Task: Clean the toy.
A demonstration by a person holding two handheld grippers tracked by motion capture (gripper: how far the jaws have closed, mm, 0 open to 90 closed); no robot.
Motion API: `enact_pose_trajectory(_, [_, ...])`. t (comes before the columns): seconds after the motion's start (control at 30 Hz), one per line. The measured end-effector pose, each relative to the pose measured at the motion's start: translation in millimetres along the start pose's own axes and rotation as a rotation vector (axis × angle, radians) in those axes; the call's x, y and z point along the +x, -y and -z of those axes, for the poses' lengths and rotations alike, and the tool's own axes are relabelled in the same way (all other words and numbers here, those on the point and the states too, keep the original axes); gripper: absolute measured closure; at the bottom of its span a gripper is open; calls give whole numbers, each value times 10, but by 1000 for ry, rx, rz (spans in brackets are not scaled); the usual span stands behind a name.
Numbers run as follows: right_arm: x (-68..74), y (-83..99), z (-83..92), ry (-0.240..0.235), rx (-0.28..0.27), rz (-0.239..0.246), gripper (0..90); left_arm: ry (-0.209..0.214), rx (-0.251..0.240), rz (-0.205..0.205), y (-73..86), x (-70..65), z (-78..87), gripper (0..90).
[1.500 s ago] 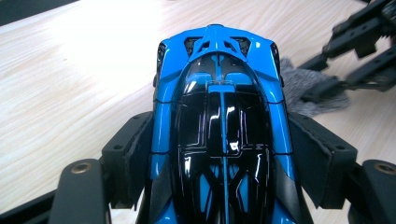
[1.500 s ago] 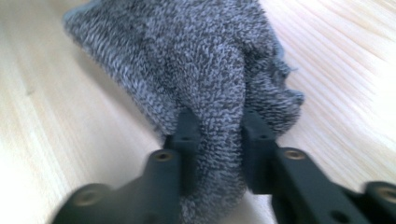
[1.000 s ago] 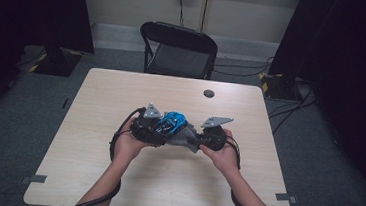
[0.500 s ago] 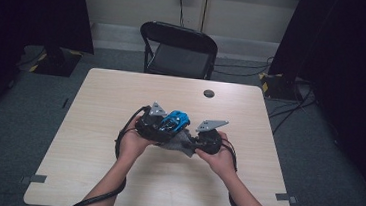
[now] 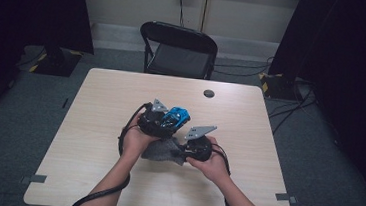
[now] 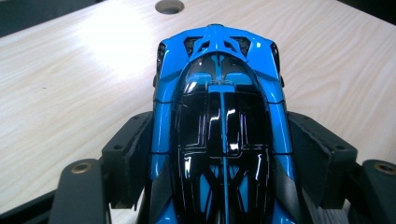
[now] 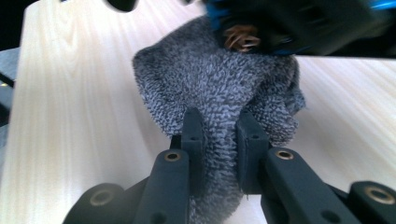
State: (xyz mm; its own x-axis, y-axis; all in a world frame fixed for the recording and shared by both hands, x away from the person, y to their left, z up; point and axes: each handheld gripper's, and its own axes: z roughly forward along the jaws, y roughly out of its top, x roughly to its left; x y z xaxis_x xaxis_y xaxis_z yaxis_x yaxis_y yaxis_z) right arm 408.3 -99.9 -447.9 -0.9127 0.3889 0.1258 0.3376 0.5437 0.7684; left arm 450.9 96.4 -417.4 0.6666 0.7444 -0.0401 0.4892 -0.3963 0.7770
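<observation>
The bench (image 5: 92, 140) carries the work near its middle, slightly toward the person's edge. A round hole (image 5: 209, 93) sits near the far edge, and a folding chair (image 5: 178, 50) stands beyond it.

The grey cloth (image 5: 164, 150) is bunched just beside and under the toy car (image 5: 177, 116). The right tongs (image 5: 183, 150) are closed narrow on a fold of it. Judged from this placement, the cloth is held to wipe the car's lower side.

The left tongs (image 6: 219, 154) clamp the blue and black toy car by its flanks, one pad on each side. The car is held above the bench surface, nose toward the far edge. This grip likely keeps the car steady and its body exposed to the cloth.

In the right gripper view, the car's underside is blurred and cut off at the top edge. Contact between cloth (image 7: 219, 88) and car cannot be confirmed there. The car's rear is cut off in the left gripper view.
</observation>
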Motion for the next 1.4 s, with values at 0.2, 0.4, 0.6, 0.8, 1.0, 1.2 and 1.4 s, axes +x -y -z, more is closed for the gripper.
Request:
enact_pose_trajectory(0.2, [-40,31,-3,24,40,7,766,-16,-26,-3,-98,53,118,280])
enact_pose_trajectory(0.4, [-269,97,143,92,23,-54,765,-8,-38,-18,-83,42,249,280])
enact_pose_trajectory(0.6, [-461,127,298,157,13,-100,765,7,-24,-28,5,33,288,280])
enact_pose_trajectory(0.8, [-623,161,407,201,7,-146,766,18,-18,-22,98,34,330,280])
enact_pose_trajectory(1.0, [-710,170,479,221,-14,-175,766,28,-3,-22,170,23,348,280])
enact_pose_trajectory(1.2, [-740,134,518,233,-30,-177,766,44,9,-31,227,-29,329,280])
enact_pose_trajectory(1.4, [-718,86,521,220,-44,-172,766,54,17,-32,240,-67,268,280])
